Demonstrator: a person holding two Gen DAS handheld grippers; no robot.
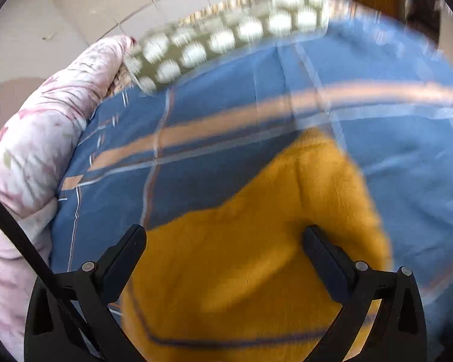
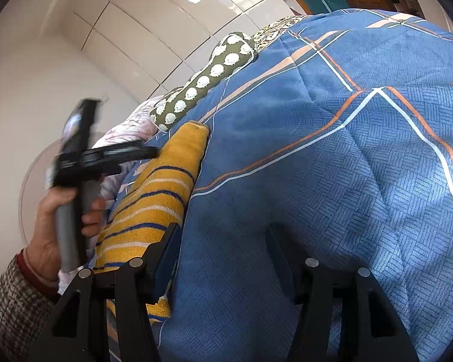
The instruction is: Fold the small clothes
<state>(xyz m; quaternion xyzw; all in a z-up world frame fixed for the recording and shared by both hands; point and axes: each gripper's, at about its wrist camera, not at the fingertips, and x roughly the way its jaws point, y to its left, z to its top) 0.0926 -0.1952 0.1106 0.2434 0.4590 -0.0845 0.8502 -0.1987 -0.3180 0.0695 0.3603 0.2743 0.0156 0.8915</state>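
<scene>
A mustard-yellow knit garment (image 1: 250,250) with blue and white stripes lies on the blue patterned bedspread (image 1: 196,138). In the left wrist view, which is blurred, my left gripper (image 1: 223,235) is open and empty, held just above the yellow cloth. In the right wrist view the garment (image 2: 157,193) lies to the left, and my right gripper (image 2: 223,235) is open and empty over the bedspread (image 2: 332,166) beside the garment's right edge. The left gripper (image 2: 148,152) also shows there, held in a hand above the garment's far end.
A green pillow with white round prints (image 2: 208,78) lies along the far edge of the bed, also in the left wrist view (image 1: 226,36). A pink floral quilt (image 1: 36,150) is bunched at the left edge. Tiled floor (image 1: 75,6) lies beyond.
</scene>
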